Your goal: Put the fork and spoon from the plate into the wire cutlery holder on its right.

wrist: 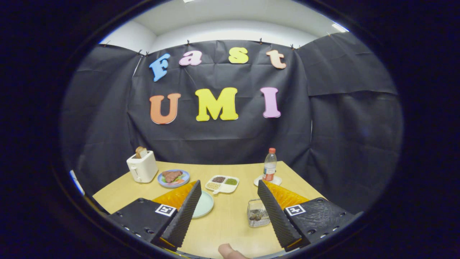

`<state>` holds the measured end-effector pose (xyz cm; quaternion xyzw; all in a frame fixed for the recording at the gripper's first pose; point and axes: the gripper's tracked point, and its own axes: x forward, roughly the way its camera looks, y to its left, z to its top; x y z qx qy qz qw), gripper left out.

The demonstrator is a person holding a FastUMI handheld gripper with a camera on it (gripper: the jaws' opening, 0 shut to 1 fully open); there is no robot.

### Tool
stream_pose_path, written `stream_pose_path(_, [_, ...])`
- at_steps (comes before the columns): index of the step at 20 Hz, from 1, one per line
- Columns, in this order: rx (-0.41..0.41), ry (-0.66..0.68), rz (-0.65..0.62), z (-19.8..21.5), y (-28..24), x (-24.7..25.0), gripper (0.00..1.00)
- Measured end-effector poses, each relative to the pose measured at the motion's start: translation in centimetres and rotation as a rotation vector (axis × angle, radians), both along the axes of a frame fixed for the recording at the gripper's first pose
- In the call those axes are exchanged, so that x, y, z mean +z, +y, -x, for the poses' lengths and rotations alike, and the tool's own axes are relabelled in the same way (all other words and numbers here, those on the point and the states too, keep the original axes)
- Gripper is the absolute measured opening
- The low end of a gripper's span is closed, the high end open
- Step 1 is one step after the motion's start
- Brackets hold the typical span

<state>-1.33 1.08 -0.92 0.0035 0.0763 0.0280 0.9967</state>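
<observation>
My gripper (229, 184) hangs open above the near part of the wooden table (230, 230), with a wide gap between its fingers. A pale green plate (205, 205) lies just inside the left finger (183, 212), which hides the plate's left half. The wire cutlery holder (257, 213) stands to the plate's right, tight against the inner side of the right finger (275, 212). Some small dark pieces lie at the holder's bottom; I cannot tell what they are.
Beyond the fingers sit a white divided tray (222, 183) of grains, a blue plate (173, 178) with food, a white toaster (142, 166) holding bread, and a bottle (270, 165) on a white coaster. A person's fingertip (230, 251) shows at the near edge.
</observation>
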Motion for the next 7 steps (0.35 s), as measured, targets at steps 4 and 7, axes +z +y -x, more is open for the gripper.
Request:
stream_pose_path(4, [0.006,-0.055,0.045,1.1,1.3,0.4,0.94])
stream_pose_path(7, [0.019,-0.058,0.055,1.6,2.1,-0.1,0.94])
